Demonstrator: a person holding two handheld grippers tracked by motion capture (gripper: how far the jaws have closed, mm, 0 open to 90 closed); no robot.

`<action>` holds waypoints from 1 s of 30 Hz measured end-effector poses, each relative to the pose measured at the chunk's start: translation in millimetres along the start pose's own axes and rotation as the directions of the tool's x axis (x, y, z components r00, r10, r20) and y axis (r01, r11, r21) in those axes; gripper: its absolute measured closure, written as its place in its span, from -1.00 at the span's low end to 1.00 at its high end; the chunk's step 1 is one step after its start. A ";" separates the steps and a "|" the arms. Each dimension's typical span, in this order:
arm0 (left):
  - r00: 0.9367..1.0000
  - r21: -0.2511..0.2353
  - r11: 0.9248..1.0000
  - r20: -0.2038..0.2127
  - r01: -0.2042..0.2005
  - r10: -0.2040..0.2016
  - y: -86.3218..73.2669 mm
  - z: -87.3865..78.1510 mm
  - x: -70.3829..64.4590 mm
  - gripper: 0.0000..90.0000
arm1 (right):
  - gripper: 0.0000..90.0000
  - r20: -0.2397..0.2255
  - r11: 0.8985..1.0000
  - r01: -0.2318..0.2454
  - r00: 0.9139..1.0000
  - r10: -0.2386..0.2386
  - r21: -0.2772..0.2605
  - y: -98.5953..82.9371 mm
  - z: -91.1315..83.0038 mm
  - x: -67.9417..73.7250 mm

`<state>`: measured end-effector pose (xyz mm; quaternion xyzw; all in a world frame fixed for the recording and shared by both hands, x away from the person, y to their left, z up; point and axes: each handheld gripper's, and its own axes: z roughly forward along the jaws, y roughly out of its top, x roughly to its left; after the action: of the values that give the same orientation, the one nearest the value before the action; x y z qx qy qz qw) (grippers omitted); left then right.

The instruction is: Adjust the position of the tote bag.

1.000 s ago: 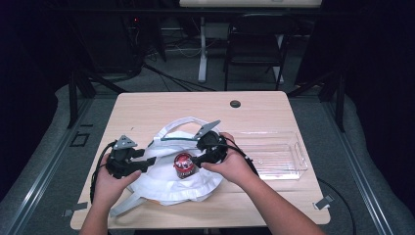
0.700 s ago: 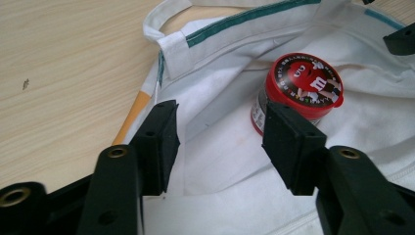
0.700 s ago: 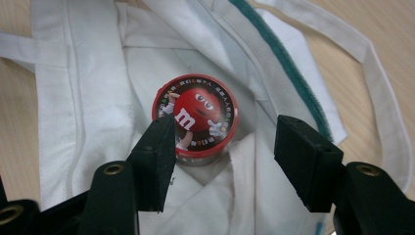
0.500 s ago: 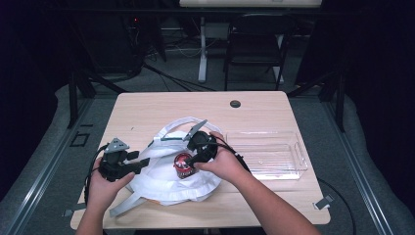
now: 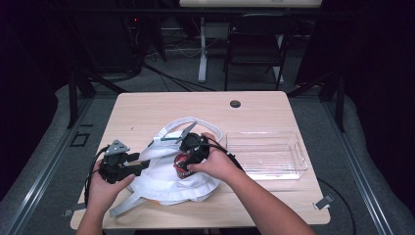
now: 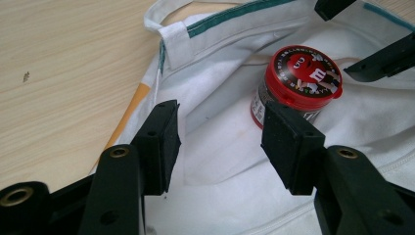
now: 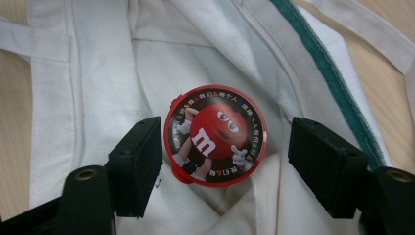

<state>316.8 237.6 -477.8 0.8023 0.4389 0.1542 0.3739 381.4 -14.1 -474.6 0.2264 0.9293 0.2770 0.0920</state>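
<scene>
The round red-lidded candy tub [image 7: 215, 135] stands on the soft white cloth bag [image 5: 161, 181], and the right gripper [image 7: 222, 161] hangs directly over the tub, jaws spread to either side of its glossy lid, probably to lift it out. The left gripper [image 6: 218, 137], also spread and empty, sits beside the tub, perhaps steadying the limp fabric, though no contact is clear.

Our right tongs [image 7: 222, 161] stand spread with the tub [image 7: 215, 135] between the jaws; room shows on both sides of its lid, more at 3 o'clock. Bag [image 7: 98, 98] folds crowd in under the lid at 6 o'clock. Our left tongs [image 6: 220, 142] gape over bare cloth, the tub just past the right jaw at 1 o'clock. On the counter [image 5: 147, 110] the stretch at 12 o'clock lies free; the tray [image 5: 298, 156] blocks 3 o'clock.
</scene>
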 end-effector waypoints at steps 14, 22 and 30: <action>1.000 0.001 1.000 -0.003 0.006 -0.006 -1.6 -0.4 2.3 0.06 | -0.47 -0.007 0.999 -0.005 1.000 0.005 0.051 2.7 22.7 2.3; 1.000 0.005 1.000 -0.005 0.003 -0.003 -1.9 0.2 2.6 0.06 | -0.47 -0.015 0.997 -0.008 1.000 0.009 0.079 2.0 30.1 0.9; 1.000 0.006 1.000 -0.003 0.002 -0.002 -2.2 0.4 3.2 0.06 | -0.44 -0.021 0.996 -0.003 1.000 0.005 0.095 1.8 36.0 0.8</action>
<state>317.6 240.8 -480.0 0.8028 0.4409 0.1535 0.3710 392.0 4.6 -503.5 0.2294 0.9418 0.2352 0.0709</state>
